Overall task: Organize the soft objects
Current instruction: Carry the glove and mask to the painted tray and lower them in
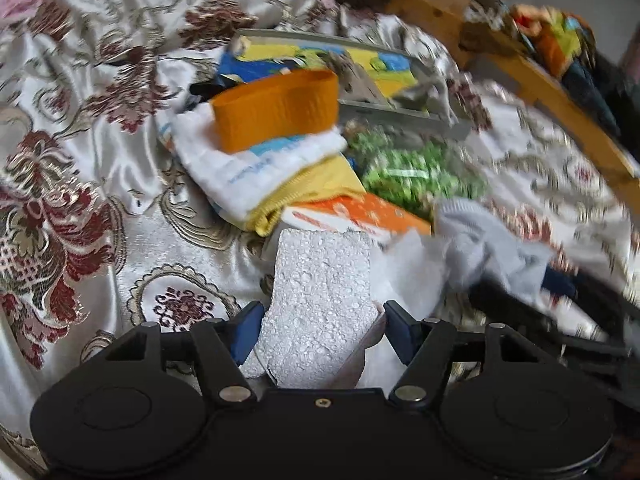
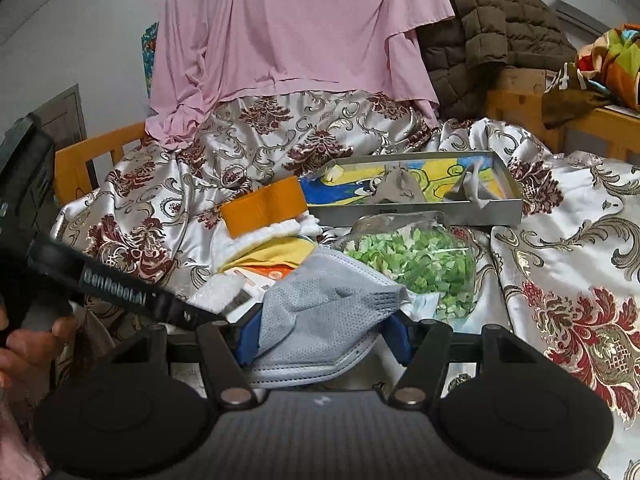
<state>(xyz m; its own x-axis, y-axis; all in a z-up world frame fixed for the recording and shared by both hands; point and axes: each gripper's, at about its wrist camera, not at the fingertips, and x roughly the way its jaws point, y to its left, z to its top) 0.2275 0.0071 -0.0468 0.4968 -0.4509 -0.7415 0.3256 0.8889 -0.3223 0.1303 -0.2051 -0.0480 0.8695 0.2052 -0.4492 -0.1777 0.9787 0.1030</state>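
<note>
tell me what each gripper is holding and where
Left gripper pinches the white foam block by its near end; right gripper clamps the grey face mask across its middle.

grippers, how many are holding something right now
2. The left gripper is shut on a white foam block; the right gripper is shut on a grey face mask. Both sit near the pile on the floral bedspread.

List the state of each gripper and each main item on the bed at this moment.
left gripper: shut on white foam block
right gripper: shut on grey face mask
orange cloth: folded, atop white towel
grey tray: open, crumpled scraps inside
bag of green pieces: lying beside tray
</note>
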